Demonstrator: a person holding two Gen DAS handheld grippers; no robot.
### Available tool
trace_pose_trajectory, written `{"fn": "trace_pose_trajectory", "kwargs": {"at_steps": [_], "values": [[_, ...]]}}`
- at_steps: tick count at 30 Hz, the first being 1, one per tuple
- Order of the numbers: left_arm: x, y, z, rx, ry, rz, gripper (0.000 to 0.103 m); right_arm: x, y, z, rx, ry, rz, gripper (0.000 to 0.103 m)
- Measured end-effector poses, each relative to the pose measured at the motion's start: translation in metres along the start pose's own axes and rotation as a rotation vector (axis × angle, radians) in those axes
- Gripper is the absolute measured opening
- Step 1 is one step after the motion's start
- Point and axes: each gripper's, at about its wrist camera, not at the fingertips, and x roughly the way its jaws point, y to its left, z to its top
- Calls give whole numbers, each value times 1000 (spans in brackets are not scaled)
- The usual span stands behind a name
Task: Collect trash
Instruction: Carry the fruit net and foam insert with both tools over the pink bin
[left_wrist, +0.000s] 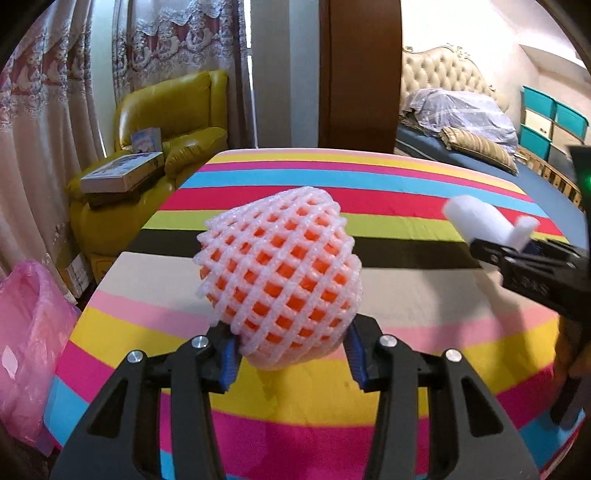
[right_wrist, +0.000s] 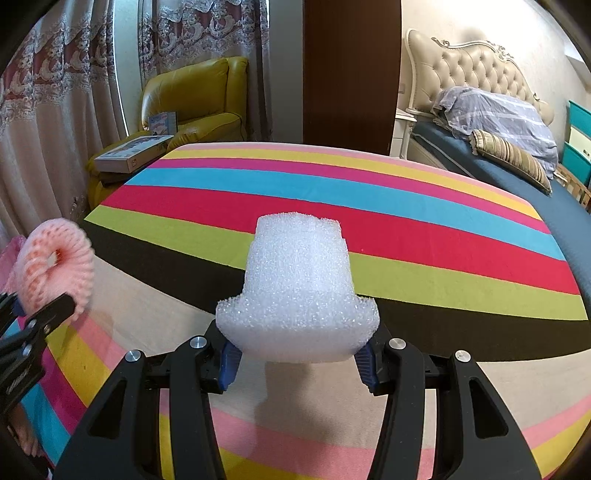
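Observation:
My left gripper (left_wrist: 291, 360) is shut on a white-and-orange foam fruit net (left_wrist: 280, 280) and holds it above the striped table (left_wrist: 406, 192). My right gripper (right_wrist: 297, 360) is shut on a white foam block (right_wrist: 299, 291), also held above the table. The right gripper and its foam block (left_wrist: 484, 221) show at the right of the left wrist view. The foam net (right_wrist: 55, 258) and the left gripper show blurred at the left edge of the right wrist view.
A pink plastic bag (left_wrist: 29, 332) hangs at the table's left side. A yellow armchair (left_wrist: 159, 147) with boxes (left_wrist: 122, 171) stands behind it, by the curtains. A bed (right_wrist: 498, 147) with pillows lies at the right, with teal drawers (left_wrist: 554, 122) beyond.

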Motion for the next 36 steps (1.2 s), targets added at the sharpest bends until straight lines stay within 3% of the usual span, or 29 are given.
{"fn": "trace_pose_trajectory", "kwargs": {"at_steps": [10,22,36], "values": [[-35,18,-19,17,-32,-14,45,-33,11,-27,-22,-2,51,49],[-47,25,-37,81,-59,0,45,-60,45,-53,-110,5,113,49],[-62,40,-46,101,-93,26,45,-80,81,-56,-191,-9,176,49]]}}
